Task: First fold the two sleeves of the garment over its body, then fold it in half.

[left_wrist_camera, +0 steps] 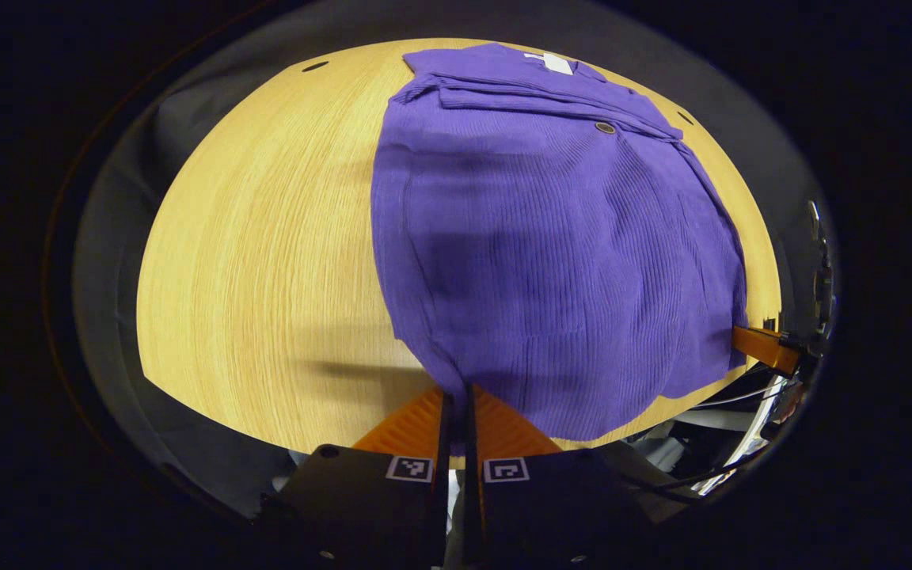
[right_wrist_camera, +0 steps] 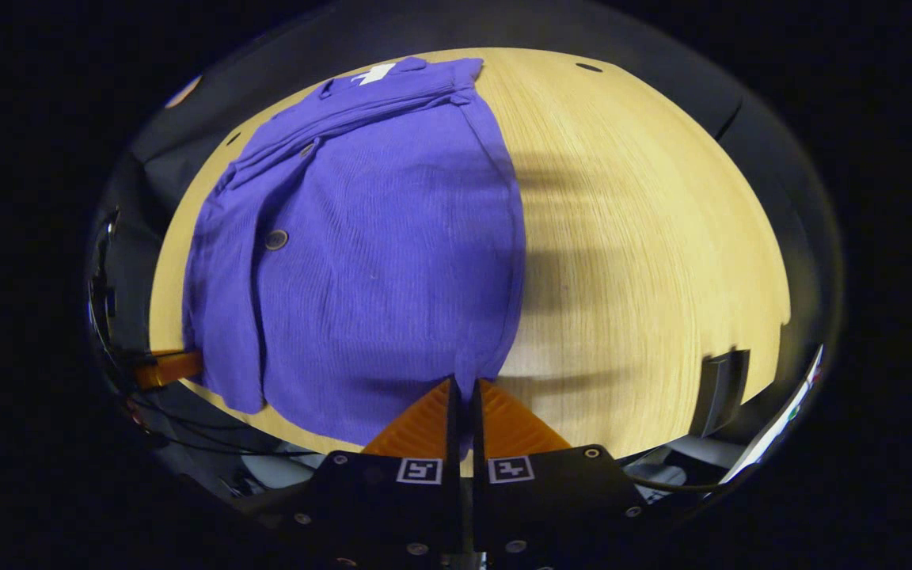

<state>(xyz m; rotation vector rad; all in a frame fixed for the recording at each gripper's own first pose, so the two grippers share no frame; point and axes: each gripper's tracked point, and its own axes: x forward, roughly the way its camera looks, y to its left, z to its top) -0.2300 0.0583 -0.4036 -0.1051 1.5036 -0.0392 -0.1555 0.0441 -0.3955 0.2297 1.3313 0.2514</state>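
A purple ribbed garment lies on the wooden table, collar and white label at the far end, a sleeve folded across below the collar. My left gripper is shut on the near hem at its left corner. In the right gripper view the same garment fills the left half of the table, and my right gripper is shut on the hem's right corner. Each view catches the other gripper at the hem's opposite corner: the right gripper and the left gripper.
A button shows on the folded layer. Bare wood spreads left of the garment in the left gripper view. A dark block sits at the table's near right edge. Cables hang below the front edge.
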